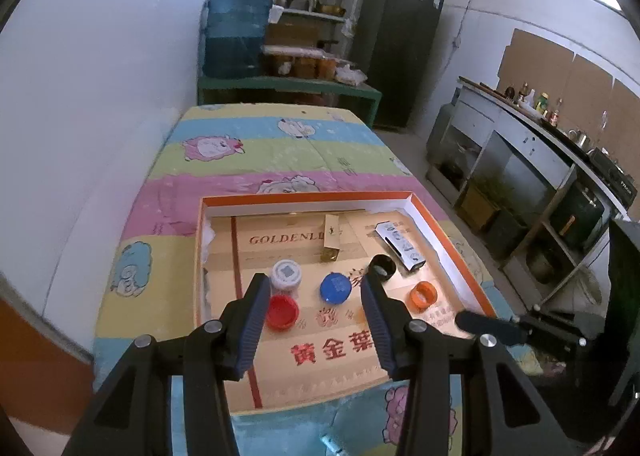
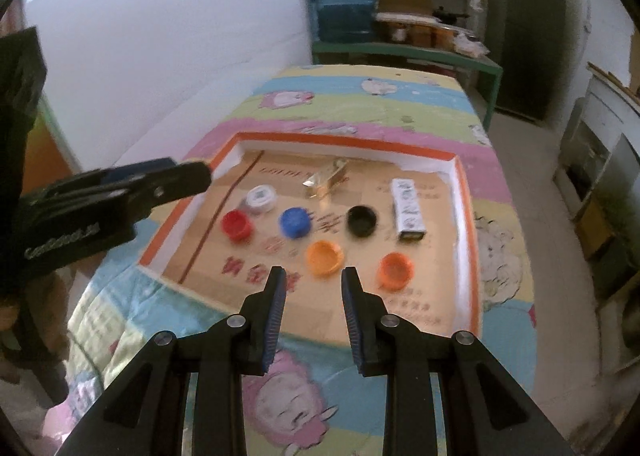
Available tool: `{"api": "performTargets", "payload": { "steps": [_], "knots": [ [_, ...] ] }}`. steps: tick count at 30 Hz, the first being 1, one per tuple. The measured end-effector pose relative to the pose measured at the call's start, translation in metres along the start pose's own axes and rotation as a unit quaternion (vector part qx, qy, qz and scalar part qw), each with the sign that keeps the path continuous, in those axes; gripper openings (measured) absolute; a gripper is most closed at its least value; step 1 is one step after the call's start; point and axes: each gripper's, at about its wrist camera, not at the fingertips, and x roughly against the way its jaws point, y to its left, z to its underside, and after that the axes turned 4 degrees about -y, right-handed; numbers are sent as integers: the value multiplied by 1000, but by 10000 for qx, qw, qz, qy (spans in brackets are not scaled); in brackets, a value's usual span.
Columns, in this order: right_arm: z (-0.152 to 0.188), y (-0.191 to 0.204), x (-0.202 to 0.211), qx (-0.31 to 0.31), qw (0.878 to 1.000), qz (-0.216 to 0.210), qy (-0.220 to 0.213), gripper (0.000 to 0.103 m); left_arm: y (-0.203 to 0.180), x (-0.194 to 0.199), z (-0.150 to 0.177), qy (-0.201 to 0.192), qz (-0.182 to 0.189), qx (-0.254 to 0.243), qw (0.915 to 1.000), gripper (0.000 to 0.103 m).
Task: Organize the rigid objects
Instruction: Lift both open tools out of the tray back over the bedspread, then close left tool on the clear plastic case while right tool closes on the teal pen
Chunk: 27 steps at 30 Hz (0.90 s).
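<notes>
Left wrist view: the left tongs [image 1: 316, 288] hang spread and empty over a shallow orange-rimmed tray [image 1: 304, 197] on a cartoon-print quilt [image 1: 256, 159]. Between their ribbed pads lie a red cap [image 1: 283, 312], white cap [image 1: 285, 274] and blue cap [image 1: 335, 288].

Right wrist view: the right tongs [image 2: 314, 276], also spread and empty, face a round orange cap [image 2: 325, 257]; a second orange cap [image 2: 396, 271], black cap [image 2: 362, 220] and glossy box [image 2: 409, 211] lie beyond.
</notes>
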Motion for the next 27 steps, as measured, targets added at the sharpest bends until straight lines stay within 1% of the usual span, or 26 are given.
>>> {"api": "performTargets", "payload": {
  "steps": [7, 15, 19, 22, 27],
  "knots": [
    [26, 33, 3, 189, 9990, -370, 137, 29, 6, 18, 19, -126, -136, 69, 9998, 47],
    [51, 59, 0, 306, 9967, -676, 326, 29, 19, 32, 40, -180, -251, 303, 9991, 47],
    [62, 71, 1, 413, 9950, -808, 429, 29, 22, 35, 48, -139, -248, 400, 9988, 47],
    [69, 77, 0, 494, 9941, -819, 503, 29, 26, 36, 54, -103, -243, 480, 9985, 47],
    [78, 80, -8, 587, 9939, -648, 675, 29, 29, 37, 61, -66, -222, 551, 9982, 47]
  ]
}}
